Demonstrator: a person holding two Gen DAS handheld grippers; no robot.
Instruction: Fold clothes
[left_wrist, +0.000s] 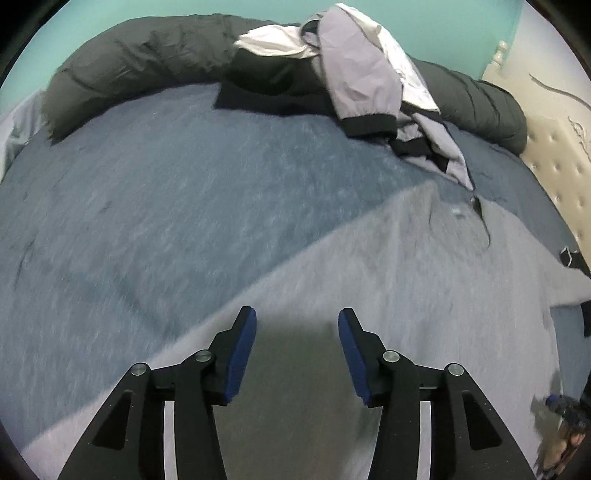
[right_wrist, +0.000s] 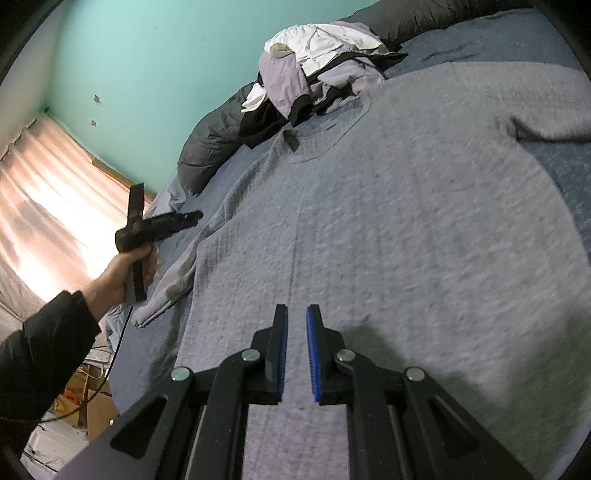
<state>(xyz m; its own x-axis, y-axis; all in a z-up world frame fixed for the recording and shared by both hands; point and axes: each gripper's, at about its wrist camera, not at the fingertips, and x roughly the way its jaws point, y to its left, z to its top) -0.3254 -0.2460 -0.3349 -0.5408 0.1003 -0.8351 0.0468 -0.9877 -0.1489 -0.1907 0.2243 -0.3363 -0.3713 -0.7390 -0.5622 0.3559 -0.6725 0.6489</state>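
Note:
A grey sweater (left_wrist: 406, 277) lies spread flat, front up, on the blue bed cover (left_wrist: 147, 184). In the right wrist view the sweater (right_wrist: 406, 221) fills the middle, with its neck toward the clothes pile and its left sleeve (right_wrist: 177, 273) folded along the bed edge. My left gripper (left_wrist: 297, 314) hovers open over the sweater's edge with nothing between its pads. A hand (right_wrist: 122, 273) holds that left gripper (right_wrist: 192, 218) above the sleeve. My right gripper (right_wrist: 296, 308) is nearly shut, a slim gap between empty pads, just above the sweater's lower body.
A pile of lilac, white and black clothes (left_wrist: 354, 74) sits at the far side, partly on a rolled dark duvet (left_wrist: 129, 55). A padded cream headboard (left_wrist: 554, 147) bounds the right. Past the bed edge are a curtain (right_wrist: 44, 203) and floor clutter (right_wrist: 85, 398).

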